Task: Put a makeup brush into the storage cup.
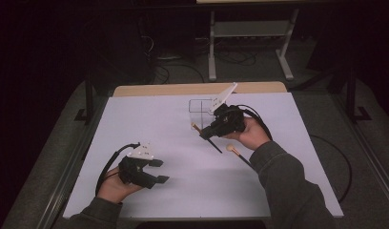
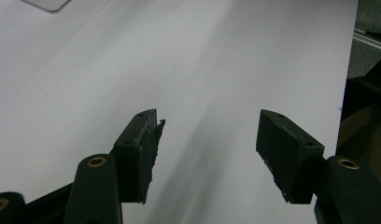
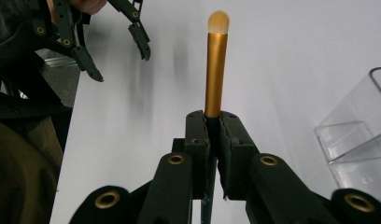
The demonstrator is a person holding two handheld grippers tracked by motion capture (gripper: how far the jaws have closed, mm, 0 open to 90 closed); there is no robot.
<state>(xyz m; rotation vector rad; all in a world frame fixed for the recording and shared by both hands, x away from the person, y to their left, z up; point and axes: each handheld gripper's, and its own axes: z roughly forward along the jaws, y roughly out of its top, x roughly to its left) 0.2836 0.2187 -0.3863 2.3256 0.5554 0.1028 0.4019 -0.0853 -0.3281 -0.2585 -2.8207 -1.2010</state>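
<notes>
Brush [image 3: 215, 70] clamped in right hand-held gripper [image 3: 213, 126], just beside clear box [image 3: 361, 135].

Gold-handled brush [image 3: 215, 70], clear box [image 3: 361, 140]

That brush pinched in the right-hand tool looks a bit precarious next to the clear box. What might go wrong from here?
Three risks, as I judge them:
1. The right gripper clamps the brush on its thin handle, so it may swivel or slip out.
2. The clear box looks light; a nudge from the brush or jaws might tip it or push it along the table.
3. A second brush lies close under the right hand and may get knocked.
</notes>
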